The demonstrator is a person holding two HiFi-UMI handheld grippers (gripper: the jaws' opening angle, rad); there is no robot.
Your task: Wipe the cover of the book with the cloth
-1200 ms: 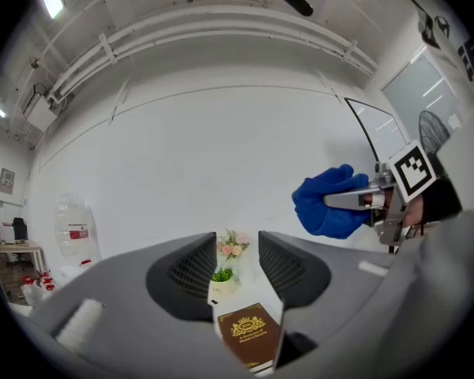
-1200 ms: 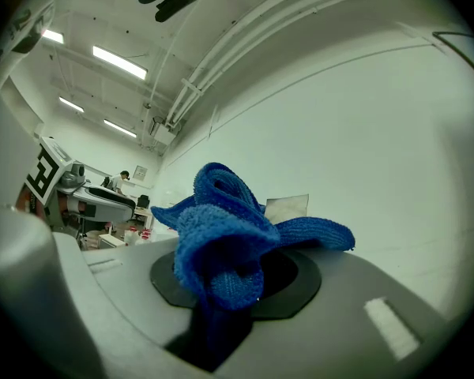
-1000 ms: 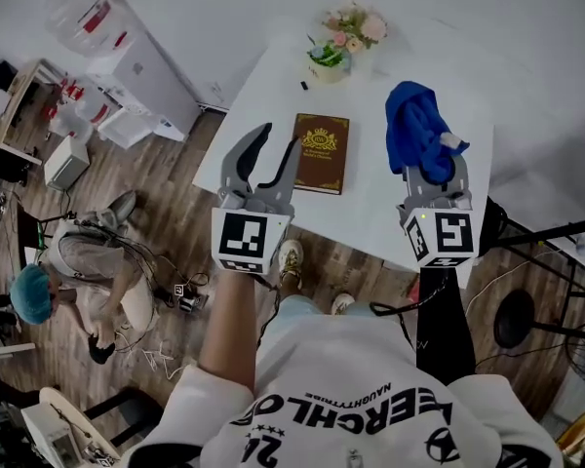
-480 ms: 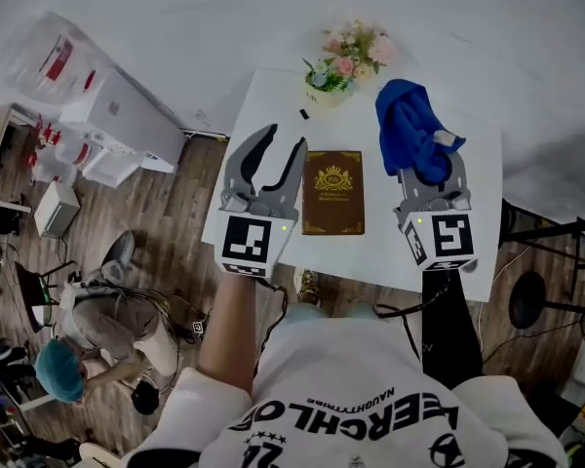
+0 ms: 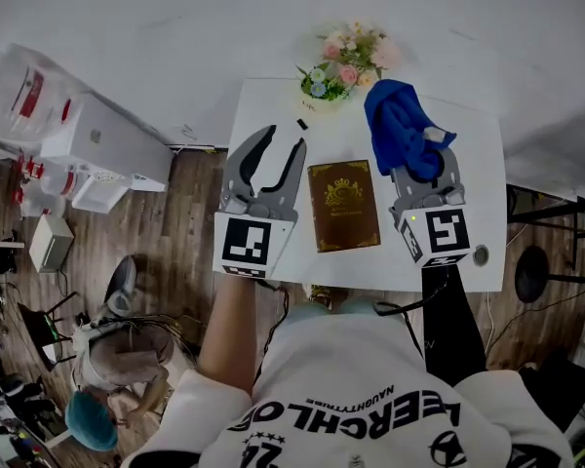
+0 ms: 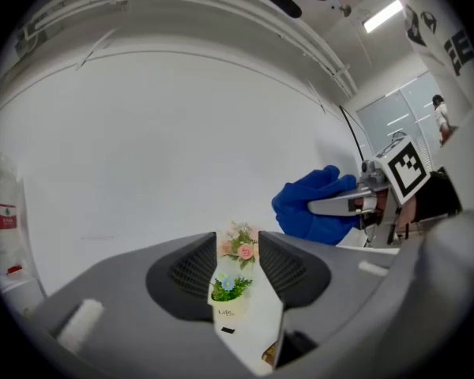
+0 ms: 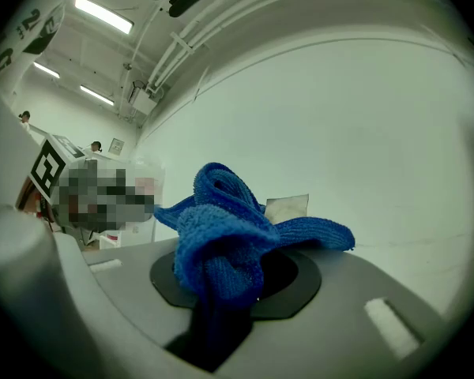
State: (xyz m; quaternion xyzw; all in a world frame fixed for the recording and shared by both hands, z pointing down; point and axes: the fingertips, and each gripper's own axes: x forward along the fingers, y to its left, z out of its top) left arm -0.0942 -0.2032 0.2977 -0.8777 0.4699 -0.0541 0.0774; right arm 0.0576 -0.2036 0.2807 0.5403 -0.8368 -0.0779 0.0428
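Swung square-on to the table (image 5: pixel 468 169) since a second ago, book (image 5: pixel 343 205) lying flat between the two, cloth (image 5: pixel 400 125) bunched and pinched in the right gripper (image 5: pixel 426 169) beside the cover, ready to wipe, left gripper (image 5: pixel 285 139) spread and empty, free to steady.

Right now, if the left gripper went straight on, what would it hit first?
Probably the flower pot, framed between the jaws of the open left gripper; depth is unclear, so it might pass above.
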